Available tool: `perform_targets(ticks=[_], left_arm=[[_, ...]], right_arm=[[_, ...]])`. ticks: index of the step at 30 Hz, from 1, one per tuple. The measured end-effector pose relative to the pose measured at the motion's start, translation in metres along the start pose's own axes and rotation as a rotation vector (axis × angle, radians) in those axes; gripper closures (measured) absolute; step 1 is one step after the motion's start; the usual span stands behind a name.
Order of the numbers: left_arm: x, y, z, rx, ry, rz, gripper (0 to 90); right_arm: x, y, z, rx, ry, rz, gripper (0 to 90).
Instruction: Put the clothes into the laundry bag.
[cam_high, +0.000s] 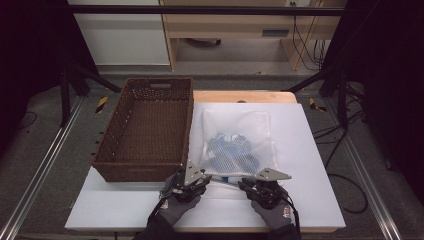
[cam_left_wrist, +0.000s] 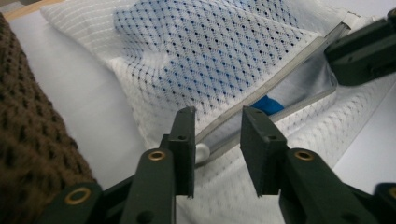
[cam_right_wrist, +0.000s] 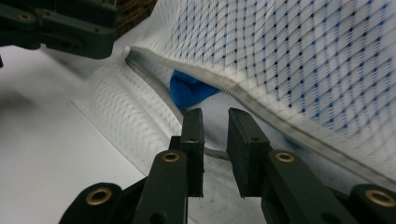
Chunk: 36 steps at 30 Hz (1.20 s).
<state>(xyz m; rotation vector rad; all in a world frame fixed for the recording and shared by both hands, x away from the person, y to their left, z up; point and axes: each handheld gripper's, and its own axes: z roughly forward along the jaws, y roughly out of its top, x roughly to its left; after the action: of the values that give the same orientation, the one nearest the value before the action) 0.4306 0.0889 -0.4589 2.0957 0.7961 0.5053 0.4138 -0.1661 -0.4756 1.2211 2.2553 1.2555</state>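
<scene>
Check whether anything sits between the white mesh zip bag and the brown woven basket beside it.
Nothing visible does. The white mesh zip bag lies on the white board right beside the brown woven basket, with bare board between them. The left gripper and right gripper are at the bag's near, opened edge.

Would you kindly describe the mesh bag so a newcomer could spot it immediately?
On the white table top, right of the brown wicker basket, lies a flat white mesh bag. Blue items show through its netting, and its zipper edge gapes open toward the two grippers.
</scene>
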Motion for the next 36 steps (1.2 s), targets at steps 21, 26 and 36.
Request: perform_targets(ticks=[21, 26, 36], left_arm=[[-0.003, 0.000, 0.038, 0.134, 0.093, 0.073, 83.6], [-0.004, 0.001, 0.039, 0.138, 0.103, 0.084, 87.7], [-0.002, 0.001, 0.038, 0.129, 0.087, 0.064, 90.0]], right_arm=[[0.014, 0.014, 0.036, -0.011, 0.016, -0.054, 66.4], [0.020, 0.015, 0.047, 0.015, -0.007, -0.064, 59.0], [0.016, 0.022, 0.044, 0.038, -0.147, -0.074, 86.0]])
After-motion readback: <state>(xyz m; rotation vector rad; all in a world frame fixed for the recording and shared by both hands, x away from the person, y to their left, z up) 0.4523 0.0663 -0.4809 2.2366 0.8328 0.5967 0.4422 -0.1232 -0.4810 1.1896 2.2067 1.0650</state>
